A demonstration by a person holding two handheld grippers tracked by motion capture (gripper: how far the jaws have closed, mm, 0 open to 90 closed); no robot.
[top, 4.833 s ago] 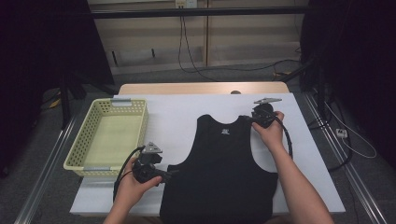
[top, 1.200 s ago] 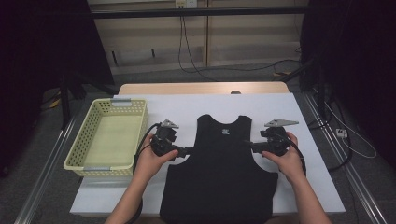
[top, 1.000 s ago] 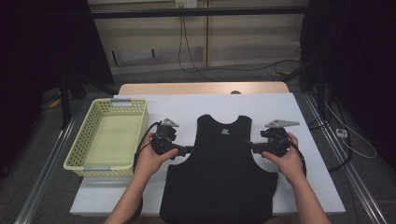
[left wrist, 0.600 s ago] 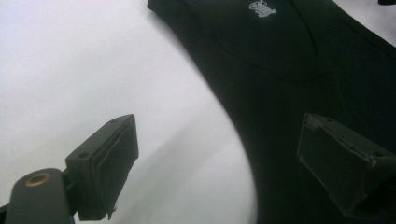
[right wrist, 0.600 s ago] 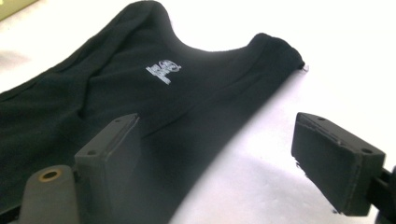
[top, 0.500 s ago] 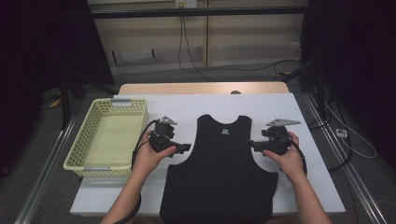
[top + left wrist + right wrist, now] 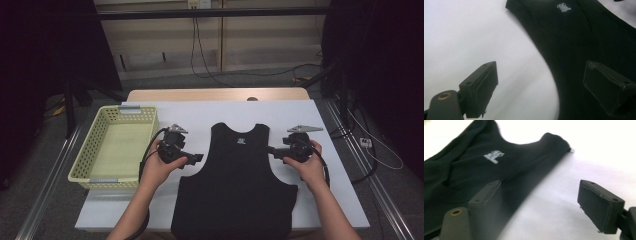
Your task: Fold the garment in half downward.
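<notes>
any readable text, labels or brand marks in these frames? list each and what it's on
No text can be read anywhere.
Small pale print inside the neckline of the black tank top: too blurred to read in the left gripper view.
Same print in the right gripper view: smeared, unreadable.
Yellow basket: two pale tabs on its rim, nothing legible.

A lab recording bay: white-topped table point(image 7: 200, 112) on metal rails, black curtains point(image 7: 380, 60), loose floor cables point(image 7: 240, 74).

We see a plain black tank top point(image 7: 235, 185) with a small white neck print point(image 7: 241, 141) on a white table cover point(image 7: 210, 112). The perforated basket point(image 7: 85, 167) is pale yellow-green; both grippers are black.
</notes>
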